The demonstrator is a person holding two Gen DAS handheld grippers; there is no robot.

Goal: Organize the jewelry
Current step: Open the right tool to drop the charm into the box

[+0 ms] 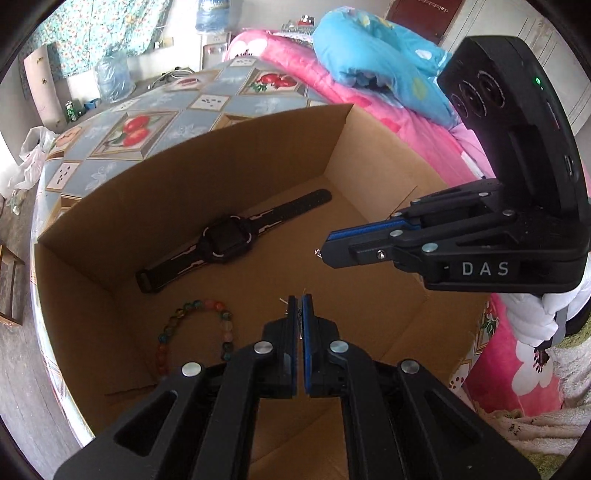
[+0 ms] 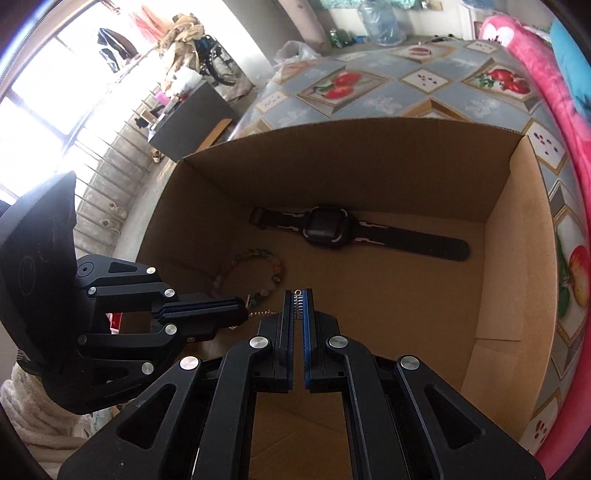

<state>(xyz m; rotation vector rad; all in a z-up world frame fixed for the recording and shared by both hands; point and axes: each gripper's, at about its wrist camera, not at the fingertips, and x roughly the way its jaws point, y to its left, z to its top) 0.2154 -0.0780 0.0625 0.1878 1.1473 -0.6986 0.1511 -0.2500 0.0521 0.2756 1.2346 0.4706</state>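
Both tools, left (image 1: 300, 301) and right (image 2: 299, 295), pinch a chain (image 2: 264, 313) between them over the box (image 2: 517, 236), above the bracelet (image 2: 258, 273).

A lived-in bedroom at home, seen from over my work.

I am in a bedroom: a bed piled with a pink flowered quilt (image 1: 373, 92) and a folded blue duvet (image 1: 373, 48) runs just beside the surface (image 1: 177, 107), which wears a fruit-patterned oilcloth and carries a cardboard box (image 2: 513, 236). Beyond it stand a water dispenser (image 1: 212, 37) with its bottle on top, a spare water jug (image 1: 112, 75) on the floor, and a floral curtain (image 1: 96, 33). On the other side I see a barred window (image 2: 55, 81), clothes hung by it (image 2: 110, 48), and a wheelchair (image 2: 216, 61) heaped with laundry.
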